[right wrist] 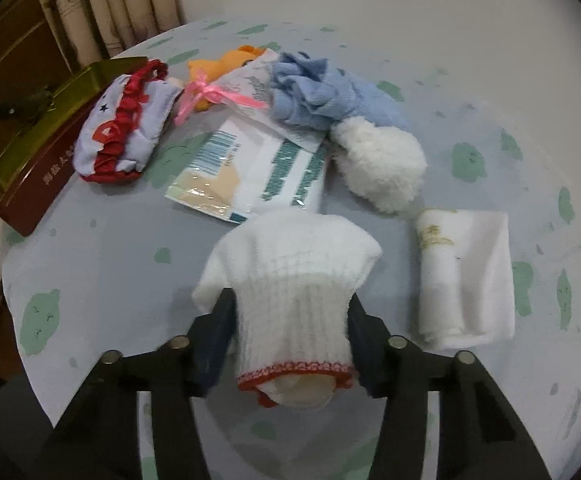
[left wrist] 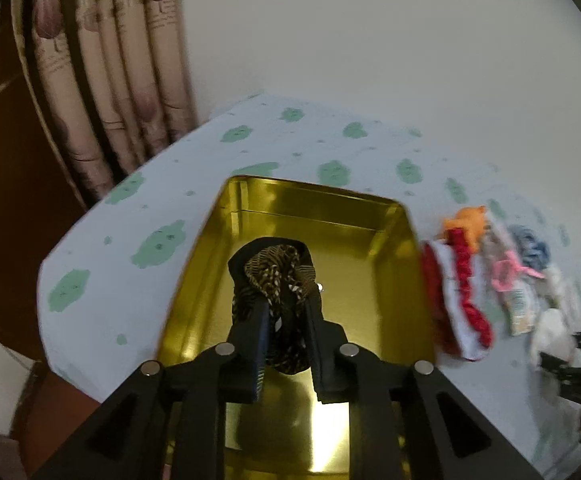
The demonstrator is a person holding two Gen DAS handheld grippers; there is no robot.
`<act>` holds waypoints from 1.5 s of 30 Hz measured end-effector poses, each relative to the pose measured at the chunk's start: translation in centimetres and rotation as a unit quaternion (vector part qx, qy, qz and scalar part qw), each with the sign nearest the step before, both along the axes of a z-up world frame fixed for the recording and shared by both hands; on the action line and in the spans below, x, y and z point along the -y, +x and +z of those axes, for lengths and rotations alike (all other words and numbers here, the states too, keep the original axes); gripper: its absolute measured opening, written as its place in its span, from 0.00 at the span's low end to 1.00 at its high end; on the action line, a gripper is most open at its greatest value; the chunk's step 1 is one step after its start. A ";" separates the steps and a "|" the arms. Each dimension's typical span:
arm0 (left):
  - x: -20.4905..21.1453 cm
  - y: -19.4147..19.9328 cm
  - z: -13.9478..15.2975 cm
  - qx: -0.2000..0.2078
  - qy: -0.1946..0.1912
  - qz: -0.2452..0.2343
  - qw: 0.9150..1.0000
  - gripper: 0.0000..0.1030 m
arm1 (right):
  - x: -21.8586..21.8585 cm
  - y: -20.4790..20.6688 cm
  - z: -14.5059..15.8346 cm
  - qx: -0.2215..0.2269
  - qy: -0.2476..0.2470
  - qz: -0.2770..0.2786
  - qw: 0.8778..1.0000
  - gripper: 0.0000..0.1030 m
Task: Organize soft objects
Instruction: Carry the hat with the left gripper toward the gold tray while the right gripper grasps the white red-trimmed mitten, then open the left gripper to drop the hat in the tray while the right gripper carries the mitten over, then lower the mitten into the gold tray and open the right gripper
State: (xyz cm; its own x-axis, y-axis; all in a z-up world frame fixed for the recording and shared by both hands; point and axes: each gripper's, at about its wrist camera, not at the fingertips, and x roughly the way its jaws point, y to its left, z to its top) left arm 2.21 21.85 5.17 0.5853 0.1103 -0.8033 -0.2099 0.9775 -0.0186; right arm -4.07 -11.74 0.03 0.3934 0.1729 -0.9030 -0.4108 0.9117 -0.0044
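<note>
My left gripper (left wrist: 286, 300) is shut on a brown patterned scrunchie (left wrist: 276, 276) and holds it inside the open gold tin box (left wrist: 394, 280). My right gripper (right wrist: 290, 300) is shut on a white knitted glove with a red cuff (right wrist: 290, 280), held just above the table. The tin (right wrist: 30, 152) lies at the left in the right wrist view. Beside it lies a red-frilled white cloth (right wrist: 126, 128), also in the left wrist view (left wrist: 458, 296).
On the green-spotted tablecloth (right wrist: 110, 248) lie an orange plush (right wrist: 218, 68) with a pink ribbon, plastic packets (right wrist: 250, 160), a blue cloth (right wrist: 322, 92), a white fluffy ball (right wrist: 382, 164) and a folded white towel (right wrist: 466, 276). Curtains (left wrist: 106, 80) hang behind the table.
</note>
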 end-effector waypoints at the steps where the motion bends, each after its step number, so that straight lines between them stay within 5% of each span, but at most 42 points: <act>1: -0.1 0.1 -0.2 -0.004 0.007 0.004 1.000 0.23 | -0.2 -0.2 0.0 0.004 -0.004 0.003 1.000 0.42; 7: -0.2 -0.3 -0.5 0.004 0.018 0.000 1.000 0.35 | -0.4 -0.8 0.1 0.009 0.009 -0.009 1.000 0.35; 17: 0.4 -4.6 2.1 0.044 0.009 0.028 0.999 0.35 | 1.2 -2.1 1.0 0.009 0.052 -0.049 0.997 0.26; 25: 2.1 -8.7 3.7 0.058 0.005 0.032 0.998 0.35 | 0.1 -3.2 5.4 0.031 0.122 -0.053 0.991 0.26; 27: 2.1 -9.5 3.7 0.061 0.012 0.043 0.997 0.37 | -1.7 -2.8 7.3 0.034 0.151 -0.040 0.987 0.26; 29: 1.9 -9.9 3.5 0.059 0.014 0.047 0.997 0.49 | -4.3 -2.0 9.1 0.038 0.171 -0.018 0.984 0.26; 34: 0.9 -10.5 2.6 0.048 0.024 0.051 0.997 0.50 | -12.2 0.8 11.8 0.031 0.206 0.033 0.978 0.26; 45: -2.9 -10.7 0.1 0.018 -0.046 0.090 0.995 0.50 | -27.1 8.0 8.4 -0.024 0.181 0.079 0.980 0.27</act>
State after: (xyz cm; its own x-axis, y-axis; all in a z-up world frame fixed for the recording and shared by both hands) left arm -8.49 24.77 5.26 0.5911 0.1432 -0.7938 -0.3785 0.9183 -0.1162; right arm 3.96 15.41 8.39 0.2941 0.5397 -0.7888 -0.5379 0.7756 0.3302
